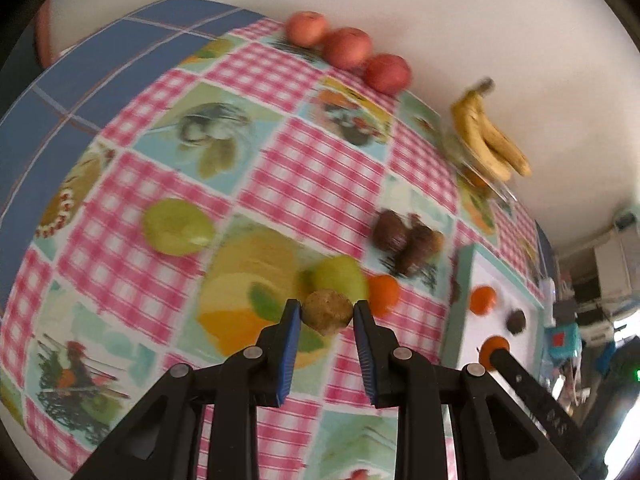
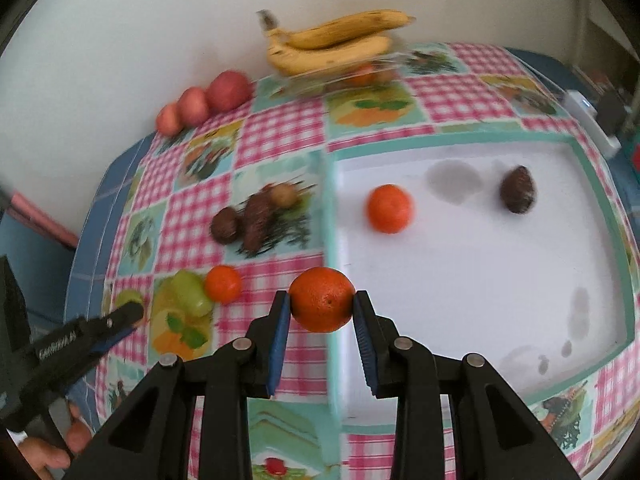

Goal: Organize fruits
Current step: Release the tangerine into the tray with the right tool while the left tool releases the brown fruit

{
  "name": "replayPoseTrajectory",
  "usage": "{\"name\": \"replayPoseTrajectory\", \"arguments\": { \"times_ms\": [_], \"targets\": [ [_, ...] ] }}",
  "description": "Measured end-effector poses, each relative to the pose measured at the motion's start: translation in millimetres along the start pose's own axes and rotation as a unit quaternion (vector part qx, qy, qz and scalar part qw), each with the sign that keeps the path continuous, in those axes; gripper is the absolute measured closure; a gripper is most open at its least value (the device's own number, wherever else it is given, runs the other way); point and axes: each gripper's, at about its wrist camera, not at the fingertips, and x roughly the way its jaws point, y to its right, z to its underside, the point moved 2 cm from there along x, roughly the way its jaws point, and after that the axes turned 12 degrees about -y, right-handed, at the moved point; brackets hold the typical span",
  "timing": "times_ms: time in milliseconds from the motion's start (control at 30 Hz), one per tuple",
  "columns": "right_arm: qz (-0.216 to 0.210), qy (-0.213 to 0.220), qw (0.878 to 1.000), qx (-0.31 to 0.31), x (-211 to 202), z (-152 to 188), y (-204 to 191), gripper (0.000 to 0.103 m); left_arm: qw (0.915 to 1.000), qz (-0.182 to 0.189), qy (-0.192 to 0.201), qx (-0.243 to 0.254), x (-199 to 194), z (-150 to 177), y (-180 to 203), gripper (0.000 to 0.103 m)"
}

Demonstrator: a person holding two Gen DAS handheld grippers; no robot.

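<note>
- Both views are motion-blurred — the brown fruits (image 2: pixel 244 222) ahead-left of the right gripper (image 2: pixel 322 306) are hard to identify.
- The left gripper (image 1: pixel 326 312) clasps a small brownish round fruit (image 1: pixel 327 312) between its fingertips, a green fruit (image 1: pixel 340 280) just beyond.
- The right gripper grips an orange (image 2: pixel 322 299), pads touching both sides — over the white tray's (image 2: pixel 480 280) left edge.
</note>
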Motion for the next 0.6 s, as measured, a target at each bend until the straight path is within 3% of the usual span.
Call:
{"name": "replayPoseTrajectory", "arguments": {
  "times_ms": [300, 600],
  "targets": [
    [0.038, 0.023, 0.995, 0.084, -21, -3, 79, 0.07, 0.9955, 0.009, -0.027, 0.09, 20, 27, 67, 0.074],
    [0.081, 0.054, 0.987, 0.131, -46, 4, 129, 0.07, 0.9795, 0.003, -0.052, 0.195, 48, 67, 139, 0.074]
  ]
}}
